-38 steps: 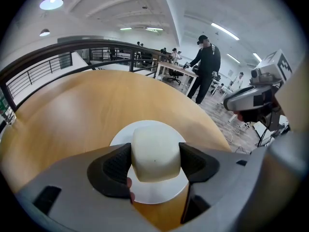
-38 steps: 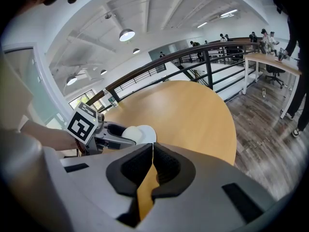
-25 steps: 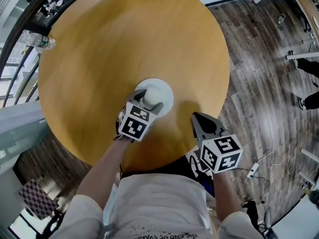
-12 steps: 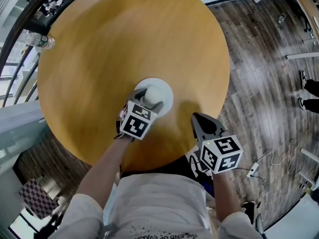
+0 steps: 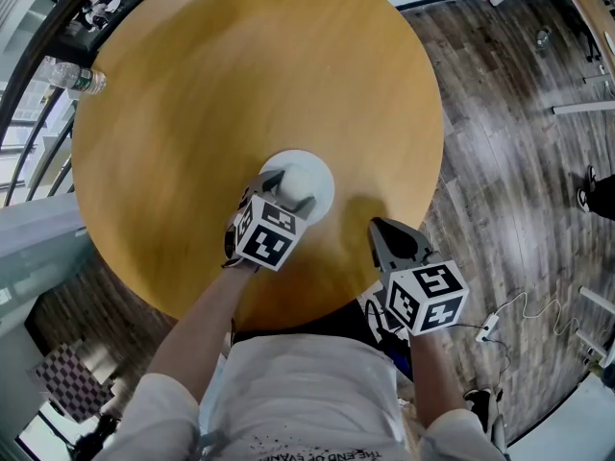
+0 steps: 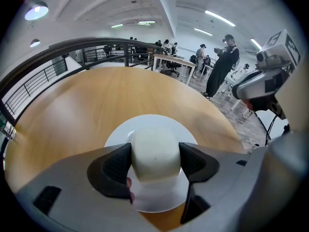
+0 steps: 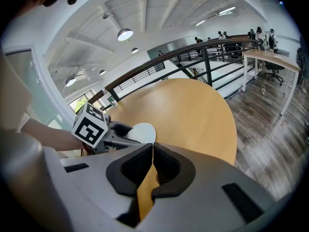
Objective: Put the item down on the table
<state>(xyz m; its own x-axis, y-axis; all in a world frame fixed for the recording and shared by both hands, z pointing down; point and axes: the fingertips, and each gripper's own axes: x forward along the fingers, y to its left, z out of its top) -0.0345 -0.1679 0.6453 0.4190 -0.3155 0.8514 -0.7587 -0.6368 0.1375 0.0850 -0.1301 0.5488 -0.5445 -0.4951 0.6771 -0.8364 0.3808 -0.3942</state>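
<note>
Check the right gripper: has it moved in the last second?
No. The right gripper sits at the same spot over the table's near edge, jaws shut and empty.

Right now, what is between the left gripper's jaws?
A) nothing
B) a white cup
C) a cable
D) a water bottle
B: the jaws of the left gripper press on both sides of the white cup, with the plate under it on the table.
</note>
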